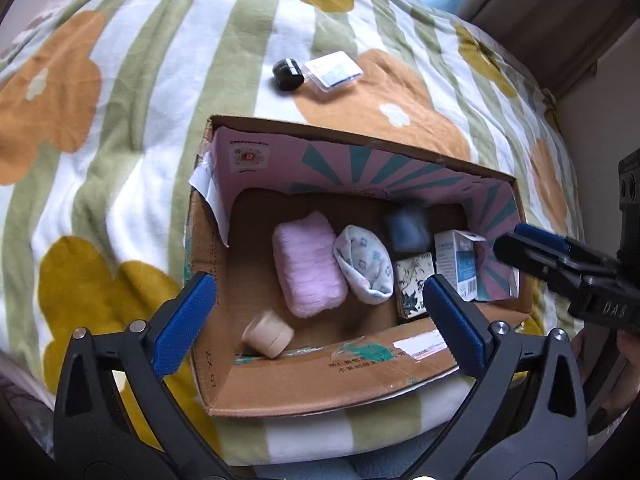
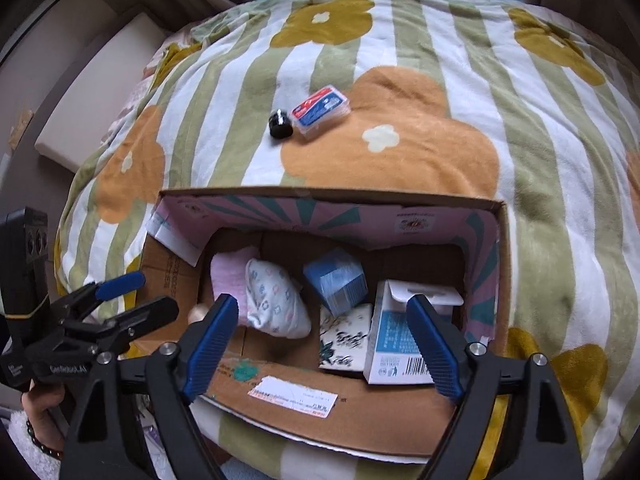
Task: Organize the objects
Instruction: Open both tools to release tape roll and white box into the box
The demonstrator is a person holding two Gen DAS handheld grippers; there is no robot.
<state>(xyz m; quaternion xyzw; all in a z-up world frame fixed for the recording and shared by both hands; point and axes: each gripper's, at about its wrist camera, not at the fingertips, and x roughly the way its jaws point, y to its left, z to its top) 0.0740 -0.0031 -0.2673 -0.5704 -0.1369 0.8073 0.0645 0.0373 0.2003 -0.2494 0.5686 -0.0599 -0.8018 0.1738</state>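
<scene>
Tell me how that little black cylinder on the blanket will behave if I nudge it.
The black cylinder seems to lie on its side, so it may roll. The soft blanket would probably slow it. The clear case sits right beside it and could get bumped.

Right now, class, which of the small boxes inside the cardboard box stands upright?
The white-and-blue carton with the barcode and hang tab, in the cardboard box's right corner. The floral box and the blue wrapped box beside it sit lower.
</scene>
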